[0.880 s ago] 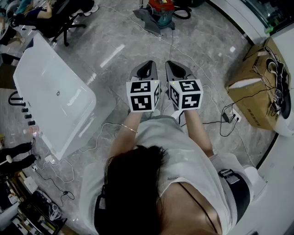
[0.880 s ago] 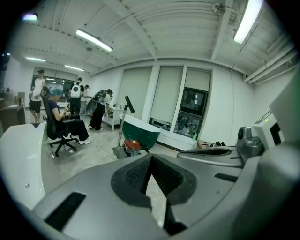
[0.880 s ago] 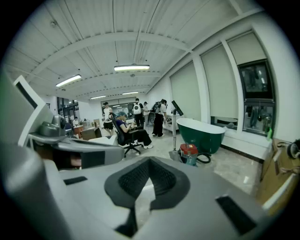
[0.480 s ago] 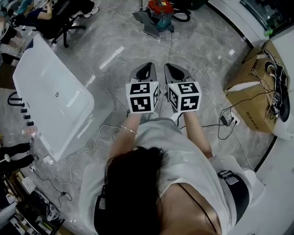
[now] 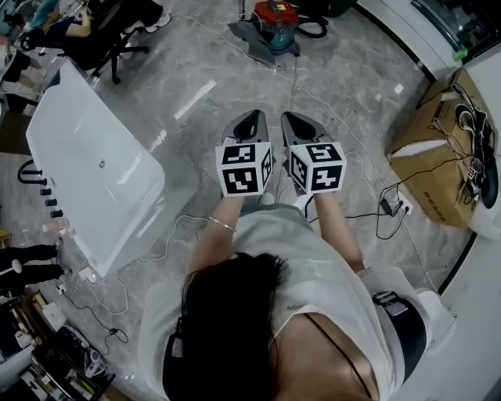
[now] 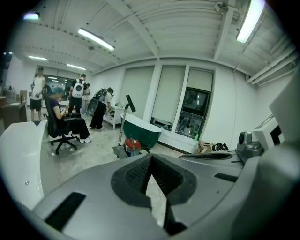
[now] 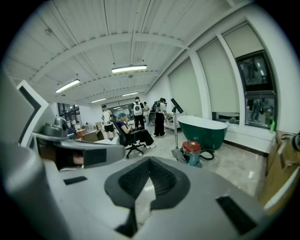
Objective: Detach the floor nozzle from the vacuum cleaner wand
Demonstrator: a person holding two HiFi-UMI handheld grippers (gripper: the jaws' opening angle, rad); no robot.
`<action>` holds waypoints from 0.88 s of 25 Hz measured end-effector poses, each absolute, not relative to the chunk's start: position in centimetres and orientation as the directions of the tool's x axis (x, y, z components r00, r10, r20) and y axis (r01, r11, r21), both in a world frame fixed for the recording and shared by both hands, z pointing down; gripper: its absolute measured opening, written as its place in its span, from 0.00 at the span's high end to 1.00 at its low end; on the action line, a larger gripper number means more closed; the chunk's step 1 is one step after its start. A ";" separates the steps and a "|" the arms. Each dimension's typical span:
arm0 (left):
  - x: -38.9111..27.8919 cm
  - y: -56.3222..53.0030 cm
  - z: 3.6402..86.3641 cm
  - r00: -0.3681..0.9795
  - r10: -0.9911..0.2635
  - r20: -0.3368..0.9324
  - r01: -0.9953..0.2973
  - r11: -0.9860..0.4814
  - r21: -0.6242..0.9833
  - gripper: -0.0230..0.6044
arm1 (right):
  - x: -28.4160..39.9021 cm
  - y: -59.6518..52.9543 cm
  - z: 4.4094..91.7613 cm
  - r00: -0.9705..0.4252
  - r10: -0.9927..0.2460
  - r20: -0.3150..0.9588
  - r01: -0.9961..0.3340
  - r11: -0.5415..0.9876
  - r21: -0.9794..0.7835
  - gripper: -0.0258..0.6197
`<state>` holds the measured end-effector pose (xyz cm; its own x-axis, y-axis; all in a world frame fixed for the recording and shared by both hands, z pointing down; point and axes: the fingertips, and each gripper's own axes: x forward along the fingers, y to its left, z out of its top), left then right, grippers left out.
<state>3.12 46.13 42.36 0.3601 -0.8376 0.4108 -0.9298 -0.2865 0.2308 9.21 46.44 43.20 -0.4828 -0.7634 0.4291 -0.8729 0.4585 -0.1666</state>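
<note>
You are holding both grippers almost where they were a moment ago, side by side ahead of your chest; only the floor [image 5: 196,70] is sliding slightly in the head view. The left gripper [image 5: 250,117] and right gripper [image 5: 299,119] are pointing forward and somewhat down, marker cubes facing you. Each has its jaws pressed together on nothing.

A white tub [image 5: 47,125] is lying at your left and a box [image 5: 427,168] is sitting at your right, with cables [image 5: 387,205] trailing beside it. The vacuum [image 5: 278,17] is standing well ahead, far from both grippers. Its nozzle [image 5: 249,35] is resting on the floor just beside it, with the wand [image 7: 176,126] rising upright from it. A thin cord [image 5: 293,74] is running over the floor between. Beyond, a person [image 7: 125,126] is sitting in a chair.
</note>
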 end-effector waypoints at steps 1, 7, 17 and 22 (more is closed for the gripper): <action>3.1 46.0 42.4 0.361 -0.837 0.410 -0.930 -0.289 0.229 0.96 | 9.2 46.4 43.3 -0.479 -0.765 0.431 -0.875 0.456 -0.163 0.94; 3.7 45.2 42.4 0.375 -0.832 0.409 -0.926 -0.311 0.216 0.96 | 9.8 45.6 43.2 -0.465 -0.776 0.426 -0.883 0.444 -0.155 0.94; 3.5 43.3 42.9 0.373 -0.836 0.403 -0.926 -0.308 0.218 0.96 | 9.9 43.8 43.6 -0.452 -0.779 0.434 -0.889 0.437 -0.141 0.94; 3.3 41.8 43.0 0.376 -0.834 0.404 -0.924 -0.306 0.229 0.96 | 9.6 42.2 43.8 -0.444 -0.778 0.445 -0.891 0.436 -0.127 0.94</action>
<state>3.26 41.78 42.96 0.3761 -0.8340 0.4038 -0.9242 -0.3060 0.2287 9.57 42.24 43.85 -0.4436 -0.7777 0.4454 -0.8911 0.4357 -0.1269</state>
